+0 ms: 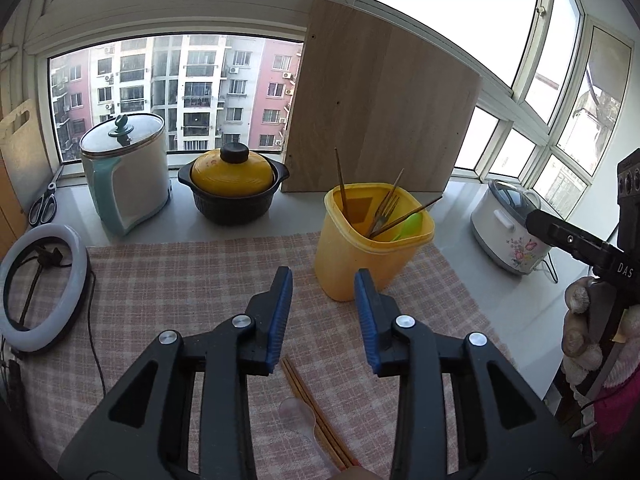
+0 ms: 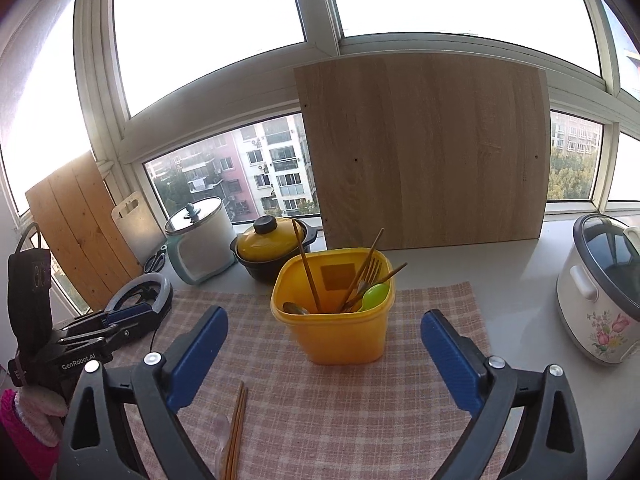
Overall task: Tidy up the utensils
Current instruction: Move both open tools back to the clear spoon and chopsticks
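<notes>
Behind everything, tall windows looked out on apartment blocks, and a wide white counter carried a pink checked cloth. A wooden board leaned against the glass at the far side, with a flowered cooker at the right and a white kettle and a yellow-lidded pot at the left.

A yellow tub stood on the far part of the cloth and already held chopsticks, a fork, a green spoon and a metal spoon. A pair of chopsticks and a clear spoon lay on the near cloth, not yet put away.

The right gripper stood wide and empty, facing the tub. The left gripper was partly spread and empty, over the loose chopsticks.

To do the pickup well, the left jaws should probably come down square across both sticks near their middle, closing on the two together so neither rolls free, then tip them upright into the tub.

Readable writing: "GenRobot.AI" on the left tool, "DAS" on the right one.
</notes>
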`<state>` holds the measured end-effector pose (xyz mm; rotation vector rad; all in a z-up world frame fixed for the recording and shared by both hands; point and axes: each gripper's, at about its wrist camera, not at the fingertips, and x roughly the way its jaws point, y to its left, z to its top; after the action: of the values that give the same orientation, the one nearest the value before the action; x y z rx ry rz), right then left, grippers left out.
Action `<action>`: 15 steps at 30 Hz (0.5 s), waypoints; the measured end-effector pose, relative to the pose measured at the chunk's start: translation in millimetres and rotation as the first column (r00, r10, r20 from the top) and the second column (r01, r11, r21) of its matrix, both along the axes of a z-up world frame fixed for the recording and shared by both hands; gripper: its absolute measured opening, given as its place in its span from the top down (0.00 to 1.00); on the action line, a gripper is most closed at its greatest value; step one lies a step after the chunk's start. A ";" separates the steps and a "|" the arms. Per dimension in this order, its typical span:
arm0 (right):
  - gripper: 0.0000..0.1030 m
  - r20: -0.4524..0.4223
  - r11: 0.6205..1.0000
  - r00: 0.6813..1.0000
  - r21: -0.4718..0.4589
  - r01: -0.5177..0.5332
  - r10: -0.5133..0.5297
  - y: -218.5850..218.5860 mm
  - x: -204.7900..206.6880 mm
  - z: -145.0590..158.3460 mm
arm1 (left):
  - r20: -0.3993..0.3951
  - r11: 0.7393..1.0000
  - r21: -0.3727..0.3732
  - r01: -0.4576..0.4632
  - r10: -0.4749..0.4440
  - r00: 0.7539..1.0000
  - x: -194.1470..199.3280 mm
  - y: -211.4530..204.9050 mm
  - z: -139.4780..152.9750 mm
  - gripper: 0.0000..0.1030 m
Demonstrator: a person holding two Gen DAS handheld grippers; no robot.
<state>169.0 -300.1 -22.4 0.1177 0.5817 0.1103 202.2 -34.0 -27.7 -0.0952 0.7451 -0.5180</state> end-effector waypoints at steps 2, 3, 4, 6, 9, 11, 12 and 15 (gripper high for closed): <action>0.00 0.016 1.000 1.000 -0.009 0.002 -0.002 4.8 -3.6 0.0 | -0.009 1.000 0.011 -0.010 0.010 1.000 -8.6 5.4 -4.5 0.64; 0.00 0.020 1.000 1.000 -0.009 -0.001 0.001 6.7 -5.3 -1.0 | -0.010 1.000 0.019 -0.016 0.016 1.000 -13.5 7.9 -7.1 0.64; 0.00 0.022 1.000 1.000 -0.007 -0.008 0.008 8.0 -6.6 -2.2 | -0.011 0.999 0.025 -0.021 0.022 1.000 -17.9 9.7 -10.2 0.64; 0.00 0.021 0.999 0.999 -0.003 -0.034 0.034 10.9 -9.1 -7.2 | -0.021 0.999 0.027 -0.031 0.032 0.999 -25.4 14.7 -16.7 0.64; 0.00 -0.009 0.994 0.994 -0.014 -0.109 0.109 19.5 -11.1 -21.8 | -0.061 0.998 0.019 -0.056 0.057 0.996 -32.1 23.3 -31.8 0.64; 0.00 -0.035 0.986 0.985 -0.014 -0.168 0.168 26.3 -13.0 -35.6 | -0.104 0.997 0.022 -0.071 0.073 0.992 -35.7 27.2 -47.6 0.64; 0.01 -0.052 0.981 0.980 -0.015 -0.193 0.192 30.2 -13.5 -43.4 | -0.129 0.997 0.022 -0.076 0.078 0.989 -36.3 28.7 -56.1 0.64; 0.01 -0.109 0.974 0.969 -0.032 -0.225 0.220 41.7 -12.9 -68.7 | -0.217 0.994 0.012 -0.105 0.106 0.970 -40.0 32.4 -84.3 0.64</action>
<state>156.0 -258.5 -91.0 0.0143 0.7010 0.3107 162.1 -1.6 -112.0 -0.1923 0.9492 -0.4093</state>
